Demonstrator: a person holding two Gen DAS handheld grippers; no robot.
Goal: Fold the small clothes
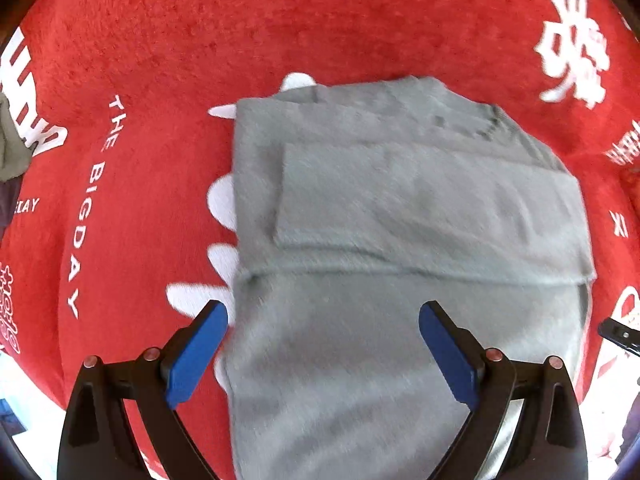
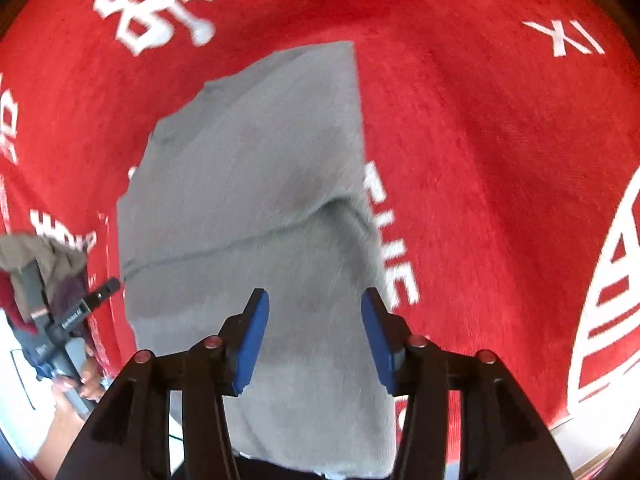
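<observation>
1. Left wrist view shows the grey garment [image 1: 400, 240] lying on the red printed blanket [image 1: 280, 20], filling the centre of the picture and running down to 6 o'clock under the left gripper [image 1: 323, 316]; a folded-over panel sits on its upper half with a crease across the middle.
2. It looks like soft, fuzzy knit: light, limp and likely to sag, so I judge a pinch at the near hem corners, around 5 and 7 o'clock, would carry the fold best.
3. The left gripper hangs spread wide over the near edge, holding nothing.
4. Right wrist view has the right gripper [image 2: 315, 300] also spread, its blue pads [image 2: 252, 340] either side of the cloth, empty. The near end seems to droop off the blanket's edge at 6 o'clock.
5. A heap of other clothes [image 2: 44, 256] sits at 9 o'clock, well apart. Nothing else lies on the garment, though plush pile may drag against it.
</observation>
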